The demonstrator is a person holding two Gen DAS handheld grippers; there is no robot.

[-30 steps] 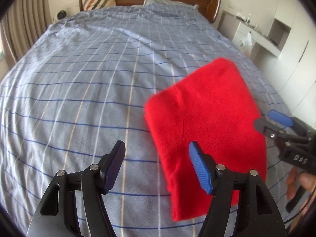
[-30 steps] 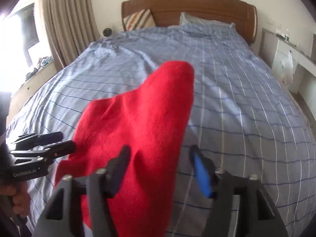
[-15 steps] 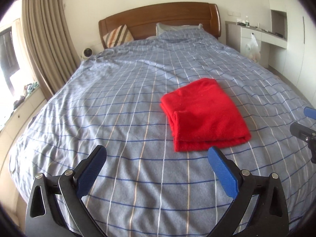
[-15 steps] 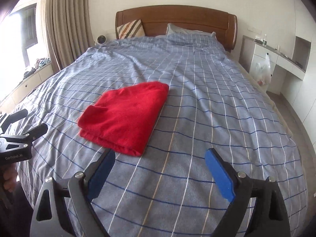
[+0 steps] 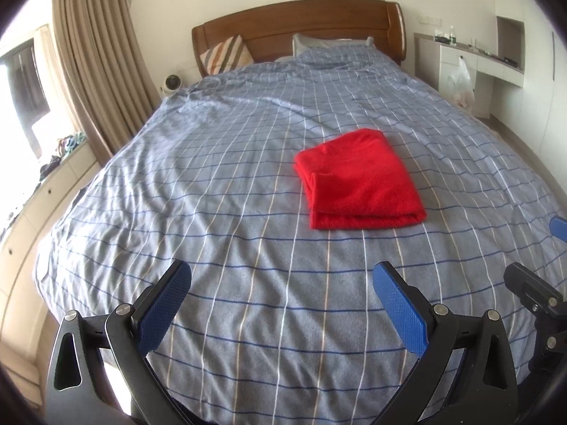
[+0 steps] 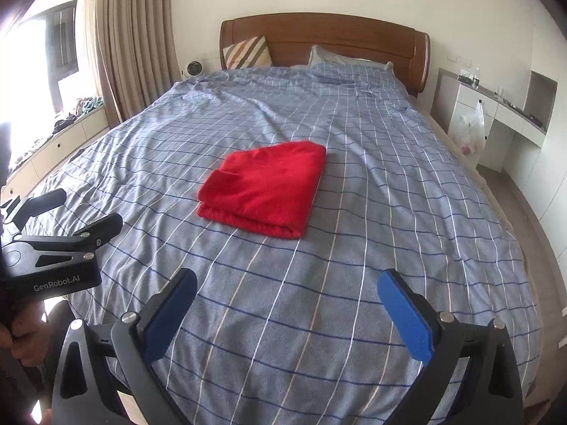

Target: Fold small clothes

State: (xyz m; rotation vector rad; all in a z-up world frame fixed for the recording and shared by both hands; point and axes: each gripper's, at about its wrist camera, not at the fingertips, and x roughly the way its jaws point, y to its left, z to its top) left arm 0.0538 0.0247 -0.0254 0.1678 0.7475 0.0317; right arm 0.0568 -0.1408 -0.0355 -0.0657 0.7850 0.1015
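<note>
A red garment (image 5: 359, 180) lies folded into a flat rectangle on the blue checked bed cover (image 5: 219, 184); it also shows in the right wrist view (image 6: 269, 186). My left gripper (image 5: 281, 272) is open and empty, held back near the foot of the bed, well short of the garment. My right gripper (image 6: 287, 279) is open and empty too, also back from the garment. The left gripper shows at the left edge of the right wrist view (image 6: 67, 209), and the right one at the right edge of the left wrist view (image 5: 531, 283).
A wooden headboard (image 6: 324, 44) with a striped cushion (image 6: 248, 53) and a pillow (image 6: 340, 58) stands at the far end. Curtains (image 6: 138, 39) and a window ledge are on the left. A white desk with a plastic bag (image 6: 469, 129) is on the right.
Both grippers have let go of the red garment and pulled back and up from it toward the foot of the bed, and their jaws have opened wider. The garment now lies folded flat.
</note>
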